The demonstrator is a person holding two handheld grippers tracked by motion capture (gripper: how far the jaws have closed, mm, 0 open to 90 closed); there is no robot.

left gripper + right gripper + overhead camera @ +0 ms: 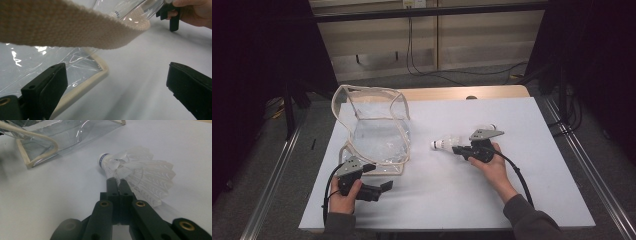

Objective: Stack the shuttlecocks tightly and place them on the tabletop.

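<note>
A white feathered shuttlecock [135,173] is pinched at the edge of its feather skirt by the right gripper [117,182], whose fingers are closed tight on it. It is held low over the white counter [452,200], right of centre, lying roughly sideways with its rounded cork tip, ringed by a blue band, pointing toward a clear plastic bag [374,130]. Holding it by the skirt keeps the cork end leading, which looks suited to sliding it into the bag nose first.

The bag stands well to the left of the shuttlecock, on the left half of the counter. It is transparent, edged with cream fabric trim, and its top gapes open and upward. A cream woven strap [75,27] from the bag droops across the top of the left gripper view.

The left gripper [379,189] rests near the counter's front-left edge, just in front of the bag's lower corner. Its fingers are spread wide apart, holding nothing, and one lies close beside the bag's trimmed corner. It appears placed to catch the bag's edge or strap and steady the opening.

The person's hands hold both grippers from the near side.
</note>
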